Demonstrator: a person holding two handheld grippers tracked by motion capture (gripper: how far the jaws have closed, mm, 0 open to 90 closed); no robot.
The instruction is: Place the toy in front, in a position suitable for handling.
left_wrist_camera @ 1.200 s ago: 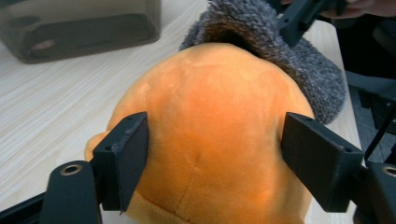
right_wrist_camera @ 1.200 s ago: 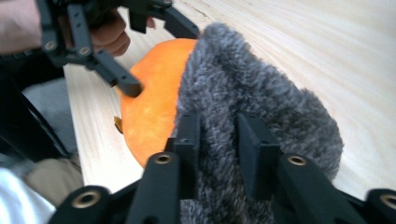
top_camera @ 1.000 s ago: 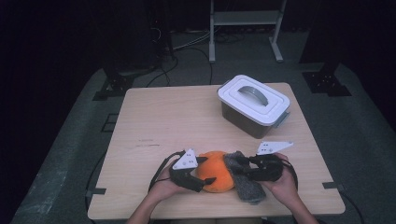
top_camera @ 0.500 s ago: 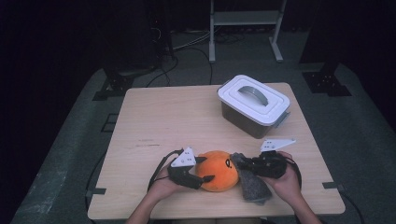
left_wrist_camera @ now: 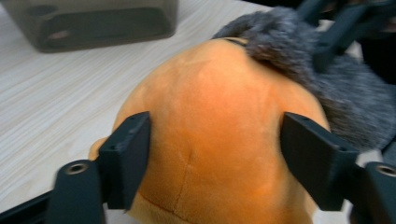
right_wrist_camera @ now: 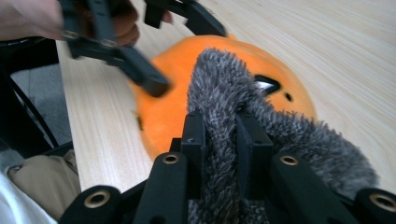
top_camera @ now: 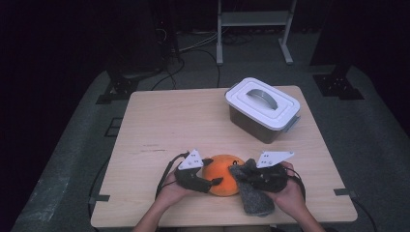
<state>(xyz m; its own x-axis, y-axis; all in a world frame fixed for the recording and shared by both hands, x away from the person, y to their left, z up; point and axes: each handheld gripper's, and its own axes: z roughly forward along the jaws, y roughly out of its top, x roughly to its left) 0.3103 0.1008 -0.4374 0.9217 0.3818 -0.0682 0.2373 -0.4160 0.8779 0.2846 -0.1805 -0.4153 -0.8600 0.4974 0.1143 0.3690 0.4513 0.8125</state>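
A round orange plush toy (top_camera: 221, 174) with a small face lies near the table's front edge. My left gripper (top_camera: 212, 181) holds it from the left. In the left gripper view its jaws (left_wrist_camera: 215, 154) rest against both flanks of the plush (left_wrist_camera: 210, 116), and they have just been opening a little with it still between them. A grey fuzzy cloth (top_camera: 254, 200) lies against the plush's right side. My right gripper (right_wrist_camera: 219, 126) has just closed and is shut on a fold of the cloth (right_wrist_camera: 219, 84), lifting that edge onto the plush (right_wrist_camera: 163, 107).
A dark box with a white handled lid (top_camera: 262, 107) stands at the back right of the wooden table (top_camera: 169, 125). Cables run off the table's front left. The person's hands come in over the front edge.
My right gripper's jaws have closed on the grey cloth and drawn its edge closer over the plush's right side. The left gripper has stayed at the plush.
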